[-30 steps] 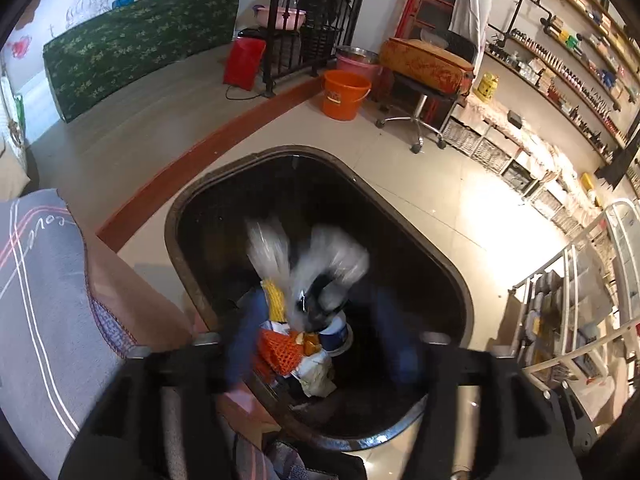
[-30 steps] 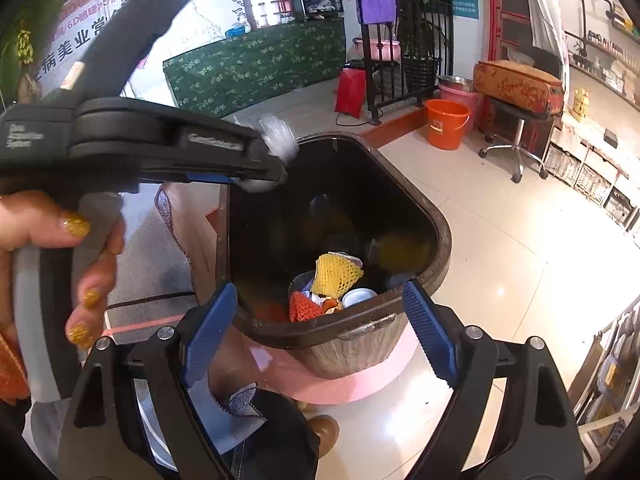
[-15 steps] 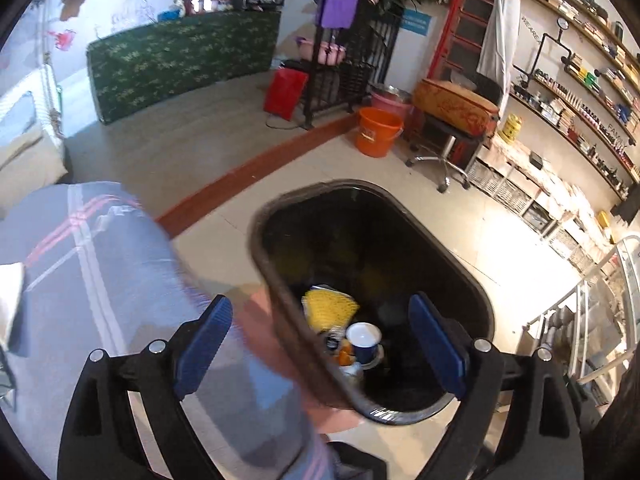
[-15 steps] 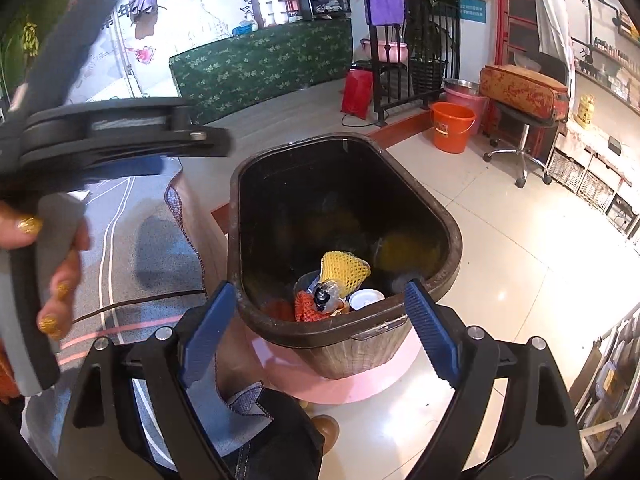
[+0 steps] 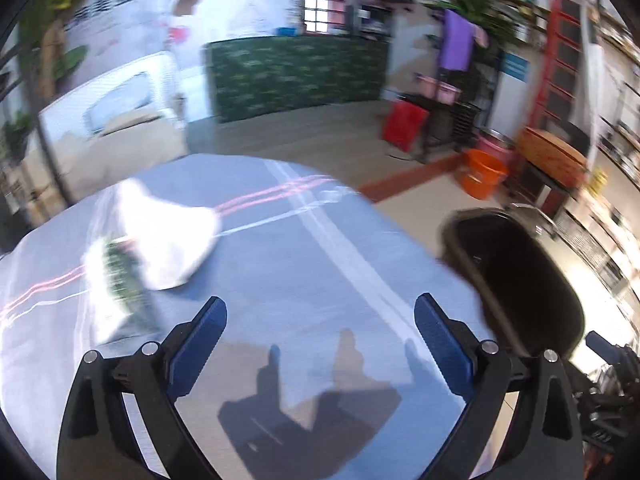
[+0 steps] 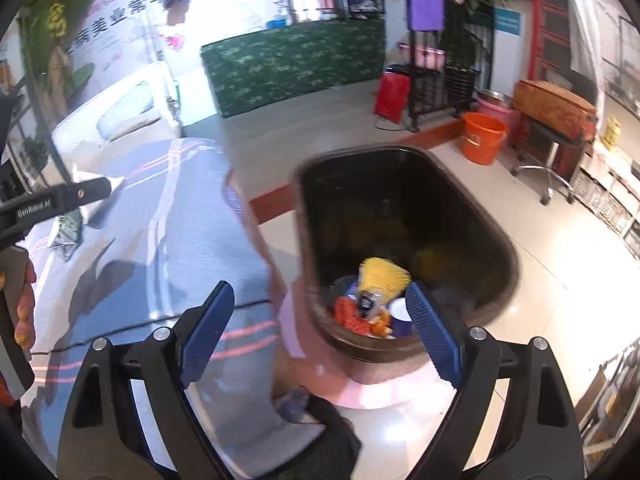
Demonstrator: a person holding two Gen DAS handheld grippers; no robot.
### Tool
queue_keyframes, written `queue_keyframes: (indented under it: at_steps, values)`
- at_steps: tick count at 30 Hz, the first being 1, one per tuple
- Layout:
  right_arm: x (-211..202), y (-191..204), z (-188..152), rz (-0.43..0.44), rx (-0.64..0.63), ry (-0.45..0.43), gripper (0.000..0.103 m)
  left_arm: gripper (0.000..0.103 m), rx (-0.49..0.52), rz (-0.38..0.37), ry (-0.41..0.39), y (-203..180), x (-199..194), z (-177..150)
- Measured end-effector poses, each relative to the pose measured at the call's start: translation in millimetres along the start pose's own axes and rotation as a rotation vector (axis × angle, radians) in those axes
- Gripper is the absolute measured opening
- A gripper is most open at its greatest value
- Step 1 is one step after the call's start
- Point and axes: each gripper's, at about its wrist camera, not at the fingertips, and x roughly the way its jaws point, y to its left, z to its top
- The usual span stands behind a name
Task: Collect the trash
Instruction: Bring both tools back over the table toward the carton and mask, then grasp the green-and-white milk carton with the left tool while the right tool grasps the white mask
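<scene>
The left gripper (image 5: 320, 328) has just been opening, jaws wide and empty. The right gripper (image 6: 322, 312) gapes too, holding nothing.

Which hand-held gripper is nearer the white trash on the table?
Left. The left hand-held gripper hangs open over the table, the white trash just ahead to its left. The right hand-held gripper straddles the table edge and the bin.
</scene>
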Motion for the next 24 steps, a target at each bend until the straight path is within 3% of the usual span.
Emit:
queue_keyframes:
  at_steps: [9,18,21,23,24]
  values:
    - [-1,77,8,0.115,-0.141,0.000,0.087,0.095,-0.137,0.160,0.041,92,-3,-8]
    - [-14,132,6,0.188,-0.248,0.000,0.090,0.093,-0.215,0.172,0.146,149,34,2]
    - [-17,144,0,0.199,-0.273,0.013,0.090,0.084,-0.221,0.162,0.193,160,52,3]
    - [-18,152,2,0.215,-0.289,0.019,0.090,0.069,-0.214,0.145,0.222,168,64,-1]
    - [-19,156,3,0.216,-0.300,0.018,0.090,0.067,-0.218,0.139,0.236,172,69,-3]
